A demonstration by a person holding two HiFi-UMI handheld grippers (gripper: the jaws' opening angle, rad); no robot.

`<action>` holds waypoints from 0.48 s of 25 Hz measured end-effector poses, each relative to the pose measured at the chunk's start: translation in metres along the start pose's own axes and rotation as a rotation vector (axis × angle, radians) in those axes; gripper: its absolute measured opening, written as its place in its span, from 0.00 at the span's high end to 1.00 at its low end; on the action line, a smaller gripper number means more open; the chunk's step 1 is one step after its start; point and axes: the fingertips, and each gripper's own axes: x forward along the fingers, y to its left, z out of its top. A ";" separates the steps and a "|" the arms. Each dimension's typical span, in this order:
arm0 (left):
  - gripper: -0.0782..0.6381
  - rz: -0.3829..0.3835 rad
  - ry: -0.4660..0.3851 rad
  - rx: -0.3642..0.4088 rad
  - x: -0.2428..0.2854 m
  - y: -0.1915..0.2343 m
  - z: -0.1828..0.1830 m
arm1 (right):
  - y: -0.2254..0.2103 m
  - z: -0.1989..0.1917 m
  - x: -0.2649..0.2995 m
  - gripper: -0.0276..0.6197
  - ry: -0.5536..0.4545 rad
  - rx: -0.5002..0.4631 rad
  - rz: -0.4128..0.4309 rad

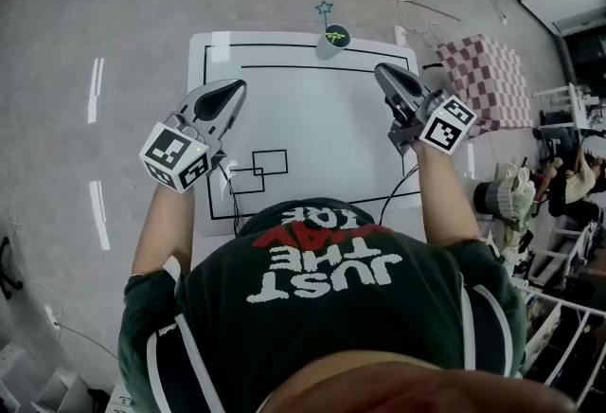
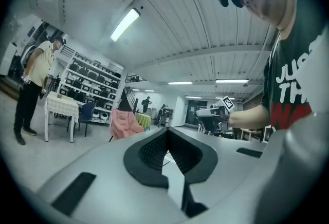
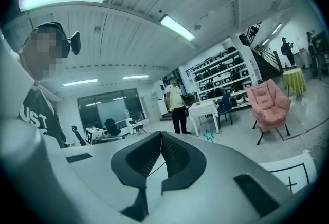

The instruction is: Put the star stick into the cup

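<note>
In the head view, the person's chest hides the near edge of the white table (image 1: pixel 303 122). The cup (image 1: pixel 333 41) stands at the far edge with the star stick (image 1: pixel 325 10) upright in it, its lower end sunk out of sight. The left gripper (image 1: pixel 224 99) and right gripper (image 1: pixel 392 82) hover well short of the cup.

In the left gripper view, the jaws are pressed together on nothing. A pink armchair (image 2: pixel 126 121) and shelves (image 2: pixel 95 89) lie beyond.

In the right gripper view, the jaws are likewise pressed together and empty. Only the star shows above the gripper's body.
</note>
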 end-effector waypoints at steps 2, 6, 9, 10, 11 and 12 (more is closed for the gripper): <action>0.88 -0.007 0.003 -0.008 -0.009 -0.006 -0.004 | 0.009 -0.001 -0.006 0.91 -0.019 0.016 0.002; 0.88 -0.023 0.011 -0.019 -0.006 -0.037 -0.009 | 0.018 -0.004 -0.029 0.91 -0.040 0.028 0.027; 0.88 -0.033 0.029 0.006 -0.004 -0.071 0.002 | 0.030 0.007 -0.048 0.91 -0.076 0.029 0.063; 0.88 -0.033 0.038 0.011 -0.006 -0.086 0.006 | 0.038 0.012 -0.058 0.91 -0.083 0.027 0.079; 0.88 -0.030 0.047 0.012 -0.006 -0.103 0.009 | 0.046 0.016 -0.071 0.91 -0.087 0.023 0.097; 0.88 -0.025 0.054 0.011 -0.005 -0.121 0.012 | 0.053 0.019 -0.085 0.91 -0.090 0.016 0.118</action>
